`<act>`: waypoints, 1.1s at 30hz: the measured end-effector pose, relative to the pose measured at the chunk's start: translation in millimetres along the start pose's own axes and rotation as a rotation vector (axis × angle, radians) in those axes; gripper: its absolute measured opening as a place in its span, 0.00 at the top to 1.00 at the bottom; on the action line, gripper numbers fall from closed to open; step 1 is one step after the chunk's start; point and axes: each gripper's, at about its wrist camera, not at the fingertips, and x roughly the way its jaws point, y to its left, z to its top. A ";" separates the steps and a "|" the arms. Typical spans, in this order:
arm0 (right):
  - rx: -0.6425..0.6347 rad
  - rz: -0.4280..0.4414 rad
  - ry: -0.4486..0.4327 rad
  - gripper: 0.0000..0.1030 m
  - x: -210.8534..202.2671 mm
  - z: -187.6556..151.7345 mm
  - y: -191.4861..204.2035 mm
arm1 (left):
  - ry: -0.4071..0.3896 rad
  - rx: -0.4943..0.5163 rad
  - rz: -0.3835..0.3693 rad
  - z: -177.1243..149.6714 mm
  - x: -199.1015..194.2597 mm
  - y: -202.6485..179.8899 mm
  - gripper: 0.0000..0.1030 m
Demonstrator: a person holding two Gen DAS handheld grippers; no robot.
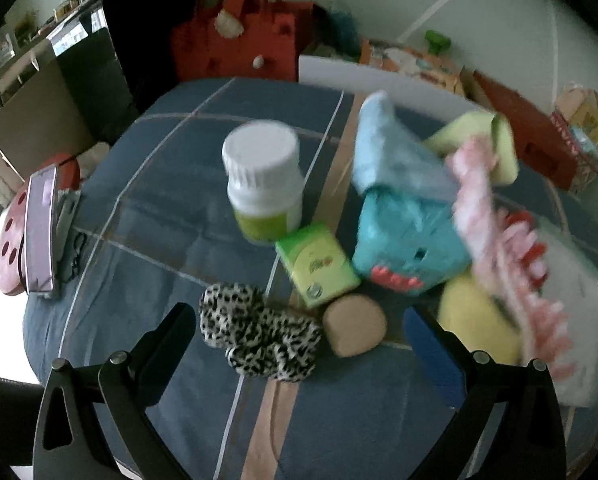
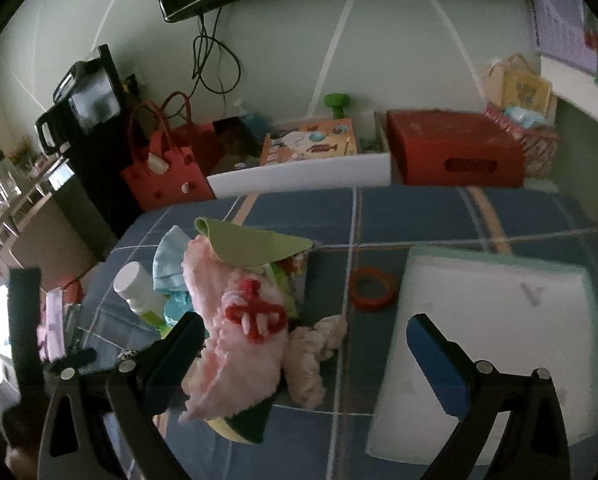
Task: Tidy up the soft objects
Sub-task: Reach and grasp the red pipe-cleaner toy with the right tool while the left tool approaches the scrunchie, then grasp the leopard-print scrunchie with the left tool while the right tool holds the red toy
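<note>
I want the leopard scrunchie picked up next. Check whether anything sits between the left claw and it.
Nothing visible blocks it. The left claw is open and the leopard scrunchie lies on the blue cloth right between its fingers. The tan round piece touches the scrunchie's right edge, so it may get nudged.

Pink fluffy cloth (image 2: 235,344), seemingly draped over clutter

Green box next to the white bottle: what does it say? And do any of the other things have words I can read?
No words can be read in either view.
Small green box: a printed logo, too blurred to read.
Teal packet: red lettering, too blurred.
White bottle: green label, no legible text.
Red box by the wall: dark marking, unreadable.
Orange picture box: drawings only, too small.
</note>
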 end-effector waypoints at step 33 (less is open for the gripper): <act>0.041 0.231 0.042 0.56 60.9 -5.1 6.0 | 0.211 -0.132 -0.069 -17.8 95.8 60.2 0.47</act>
